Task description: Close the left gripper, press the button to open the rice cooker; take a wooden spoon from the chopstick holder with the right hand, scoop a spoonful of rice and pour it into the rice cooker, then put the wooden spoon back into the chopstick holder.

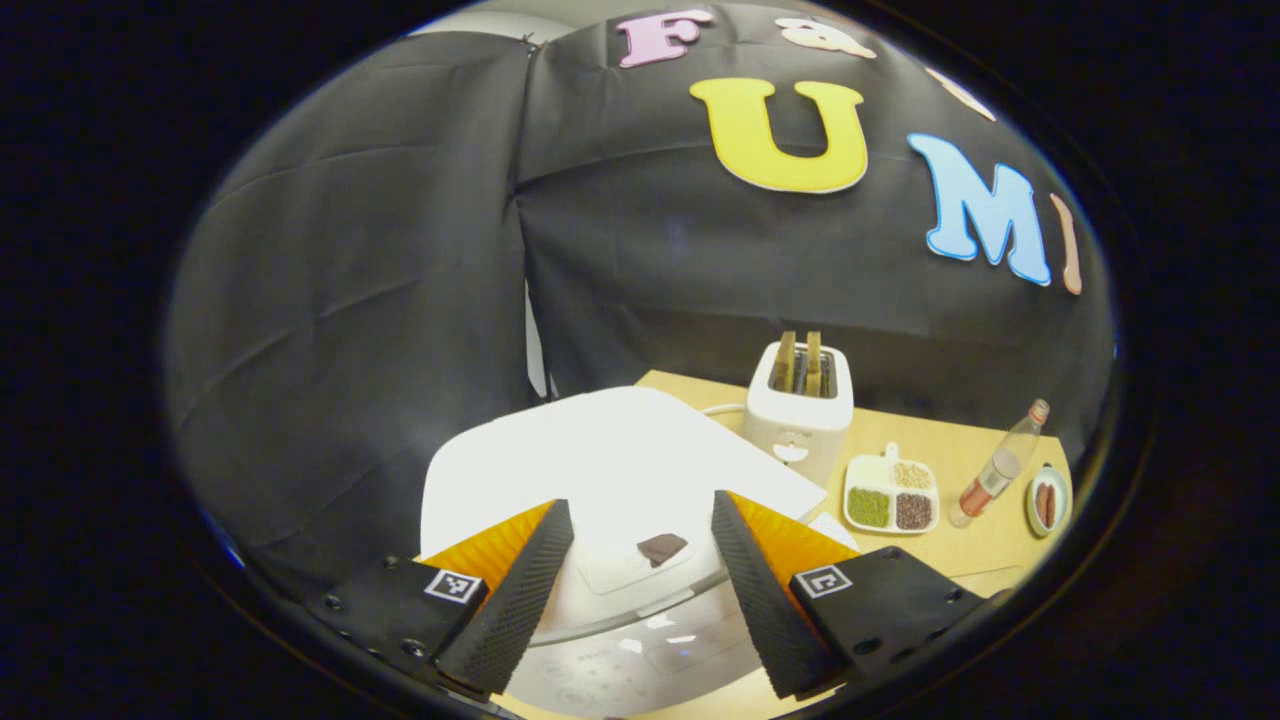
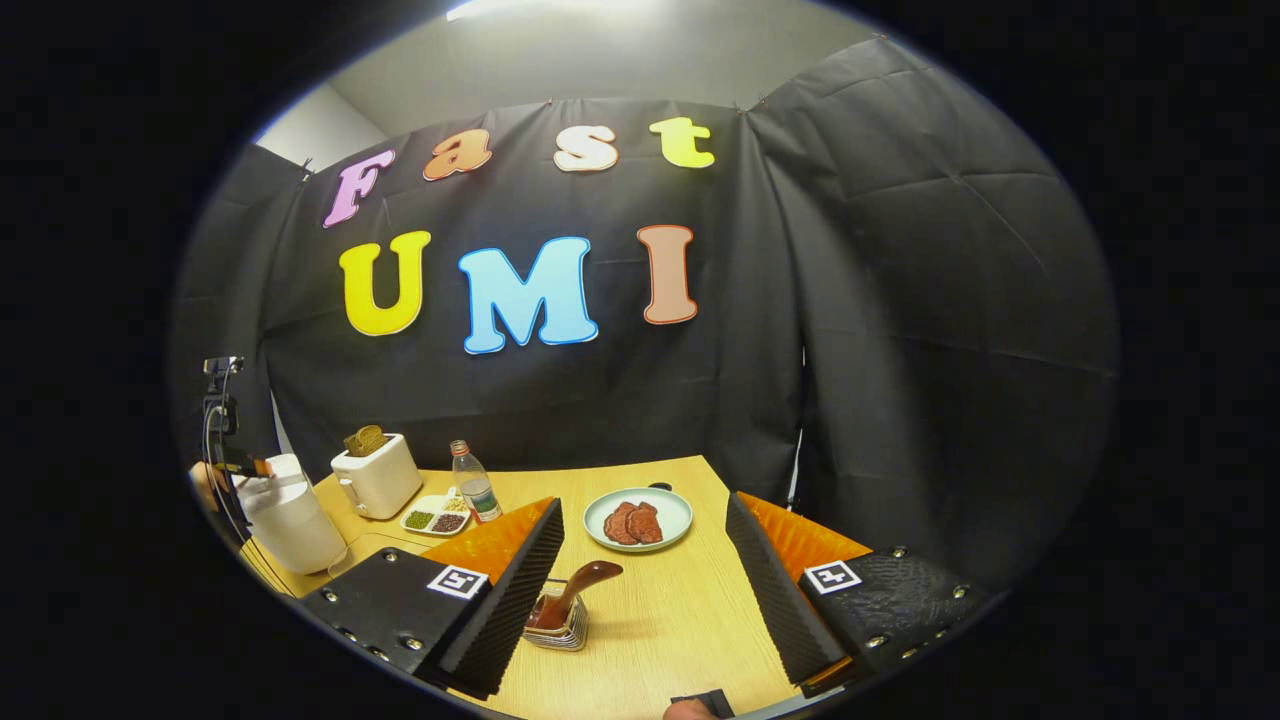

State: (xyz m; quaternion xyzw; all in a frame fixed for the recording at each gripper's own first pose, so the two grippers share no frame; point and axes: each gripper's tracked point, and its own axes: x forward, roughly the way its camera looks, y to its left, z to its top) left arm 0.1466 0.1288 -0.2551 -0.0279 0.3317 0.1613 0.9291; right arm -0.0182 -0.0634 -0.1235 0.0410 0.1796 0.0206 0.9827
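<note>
My left gripper [image 1: 640, 505] hangs open just above the closed white rice cooker [image 1: 600, 440]. A small dark button [image 1: 660, 548] on the lid lies between the fingers, nothing touching it. My right gripper [image 2: 645, 503] is open over the table. Below and between its fingers stands the chopstick holder [image 2: 562, 628] with the wooden spoon [image 2: 578, 585] leaning in it, untouched. In the right gripper view the rice cooker [image 2: 290, 520] stands at far left, with the left gripper [image 2: 235, 462] over it. A divided dish [image 1: 890, 495] of grains sits right of the cooker.
A white toaster [image 1: 800, 405] with toast stands behind the cooker, and a bottle [image 1: 1000, 465] and a small plate of sausages [image 1: 1047, 500] lie further right. A plate of meat slices [image 2: 637, 520] sits beyond the chopstick holder. Black cloth walls close in the table [image 2: 680, 610].
</note>
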